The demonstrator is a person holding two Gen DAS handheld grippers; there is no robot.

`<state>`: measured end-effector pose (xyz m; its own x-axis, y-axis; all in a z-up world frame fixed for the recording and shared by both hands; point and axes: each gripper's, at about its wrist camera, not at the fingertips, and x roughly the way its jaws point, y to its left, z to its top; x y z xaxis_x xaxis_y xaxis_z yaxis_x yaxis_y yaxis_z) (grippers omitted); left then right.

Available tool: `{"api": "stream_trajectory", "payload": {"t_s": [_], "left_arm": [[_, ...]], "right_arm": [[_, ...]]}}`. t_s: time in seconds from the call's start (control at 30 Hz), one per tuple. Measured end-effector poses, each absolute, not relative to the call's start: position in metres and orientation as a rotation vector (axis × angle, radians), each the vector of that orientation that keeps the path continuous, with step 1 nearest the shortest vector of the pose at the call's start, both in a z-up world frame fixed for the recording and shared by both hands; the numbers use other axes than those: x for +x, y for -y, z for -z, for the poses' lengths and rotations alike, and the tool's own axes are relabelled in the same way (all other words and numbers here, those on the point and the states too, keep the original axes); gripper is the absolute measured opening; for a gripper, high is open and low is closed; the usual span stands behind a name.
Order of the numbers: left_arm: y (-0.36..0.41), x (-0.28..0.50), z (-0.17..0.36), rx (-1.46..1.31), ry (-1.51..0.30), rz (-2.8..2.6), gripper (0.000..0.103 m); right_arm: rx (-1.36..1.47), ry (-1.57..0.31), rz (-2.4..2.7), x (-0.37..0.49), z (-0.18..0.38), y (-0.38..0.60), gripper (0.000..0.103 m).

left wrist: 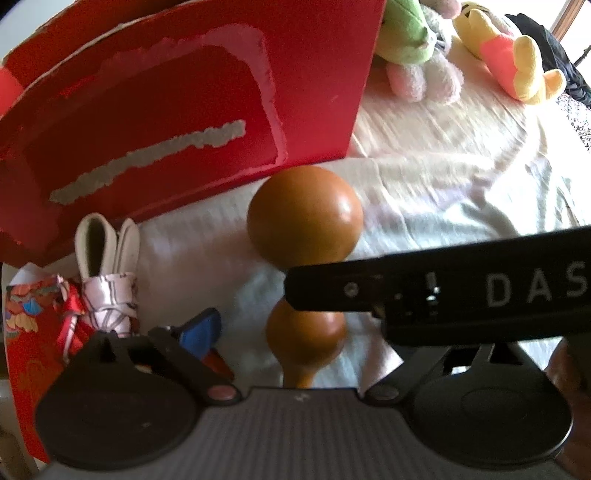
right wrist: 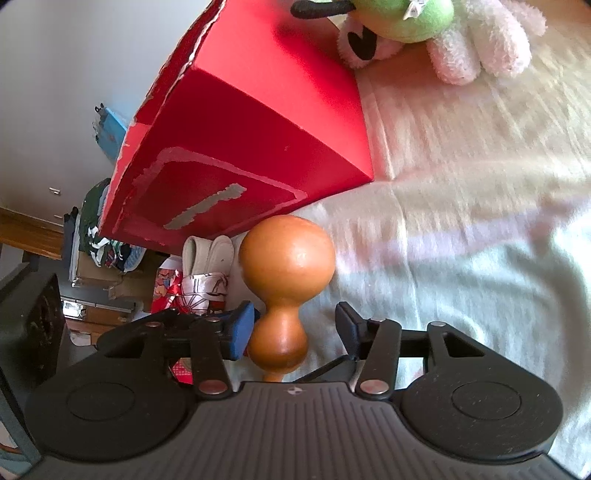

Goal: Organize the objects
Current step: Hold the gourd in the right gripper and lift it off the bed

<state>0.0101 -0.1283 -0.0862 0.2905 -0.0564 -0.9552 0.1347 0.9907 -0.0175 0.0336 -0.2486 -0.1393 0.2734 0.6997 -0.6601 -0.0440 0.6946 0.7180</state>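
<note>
Gourd [left wrist: 304,218], brown and double-bulbed, lying on the cream bedsheet [left wrist: 443,177] just before the red box [left wrist: 177,122] in the left wrist view. Left gripper [left wrist: 291,332]: blue pad beside the small bulb, other finger hidden behind a black gripper body; cannot tell its state.

Right wrist view: gourd [right wrist: 286,258] between the spread fingers of the right gripper [right wrist: 295,330], blue pad [right wrist: 240,330] touching the neck, opposite finger apart. Plush toys [right wrist: 443,33] beyond.

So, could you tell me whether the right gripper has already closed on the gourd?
No, the right gripper straddles the gourd, but a clear gap shows on its right side.
</note>
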Motion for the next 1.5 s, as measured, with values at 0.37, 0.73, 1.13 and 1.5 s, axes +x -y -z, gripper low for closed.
{"api": "stream_trajectory", "payload": {"t_s": [0.37, 0.73, 1.13, 1.5], "left_arm": [[0.132, 0.009, 0.085, 0.077, -1.276, 0.106, 0.096], [0.133, 0.006, 0.084, 0.076, -1.269, 0.101, 0.097], [0.127, 0.002, 0.081, 0.085, -1.265, 0.103, 0.099], [0.12, 0.0, 0.077, 0.086, -1.258, 0.12, 0.092]], "right_arm": [[0.669, -1.188, -0.545, 0.031, 0.138, 0.253, 0.054], [0.668, -1.179, -0.552, 0.033, 0.136, 0.246, 0.058], [0.646, -1.178, -0.538, 0.036, 0.132, 0.234, 0.054], [0.63, -1.181, -0.537, 0.039, 0.133, 0.222, 0.05]]}}
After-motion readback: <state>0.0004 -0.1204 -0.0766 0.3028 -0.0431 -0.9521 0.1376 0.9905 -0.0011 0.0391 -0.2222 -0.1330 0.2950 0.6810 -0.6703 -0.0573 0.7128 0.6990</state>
